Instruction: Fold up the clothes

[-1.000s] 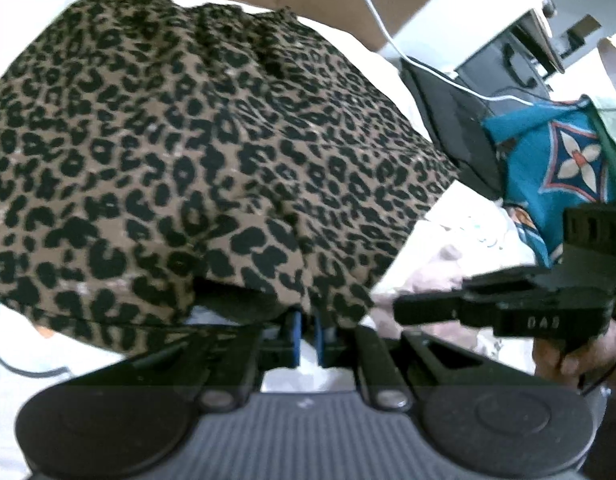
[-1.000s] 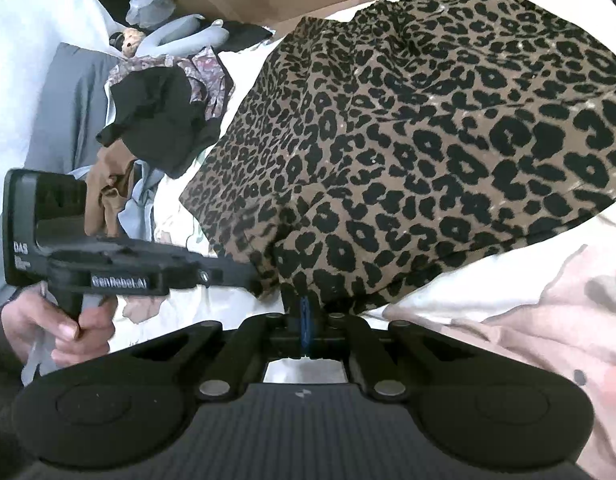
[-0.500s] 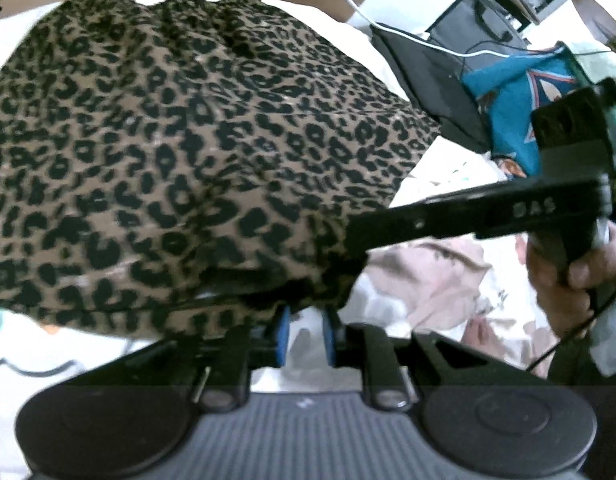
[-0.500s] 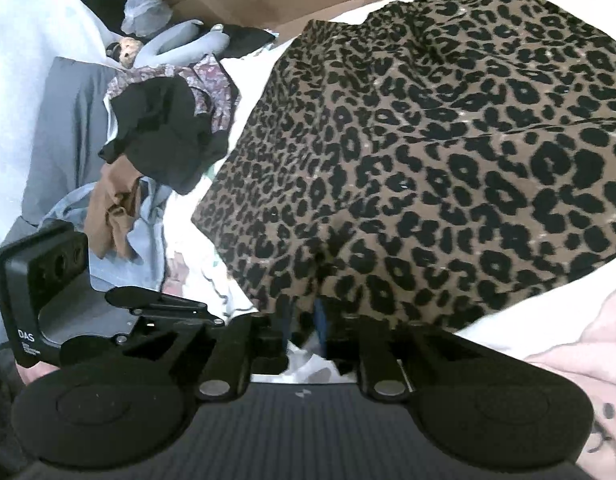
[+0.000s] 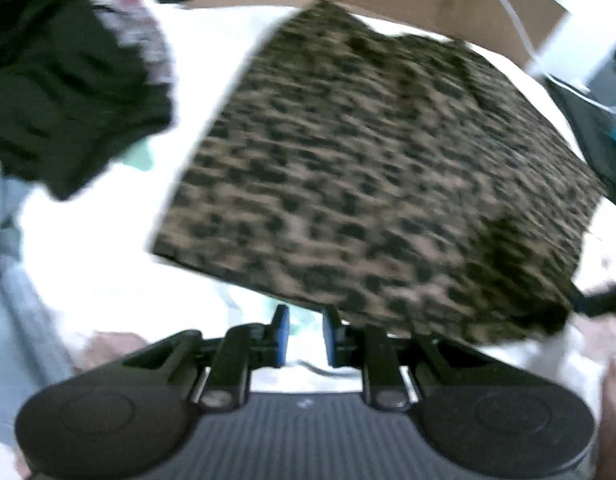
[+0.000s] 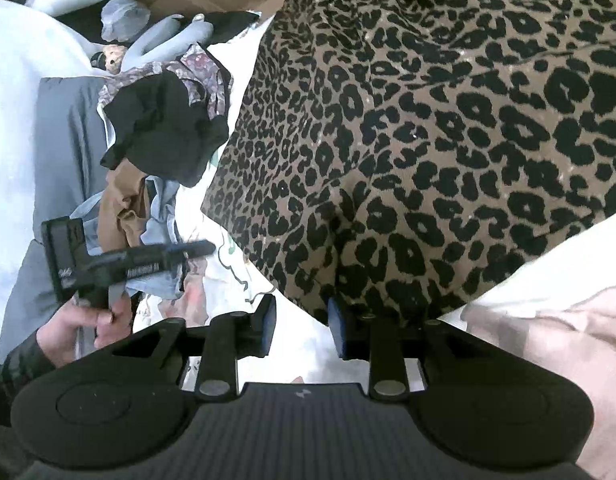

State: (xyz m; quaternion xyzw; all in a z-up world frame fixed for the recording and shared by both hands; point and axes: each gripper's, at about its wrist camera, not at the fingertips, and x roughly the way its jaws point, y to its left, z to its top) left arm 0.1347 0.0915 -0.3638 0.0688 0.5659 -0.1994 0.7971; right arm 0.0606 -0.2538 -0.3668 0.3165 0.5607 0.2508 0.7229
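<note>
The leopard-print garment lies doubled over on the white bed, both grippers, left and right, with jaws spread and empty beside its near edge, while a heap of clothes alongside looks unfolded.

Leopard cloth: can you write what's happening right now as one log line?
step: fold clothes | leopard cloth: lying folded on bed | left hand-held gripper: open, empty | right hand-held gripper: open, at cloth edge
</note>
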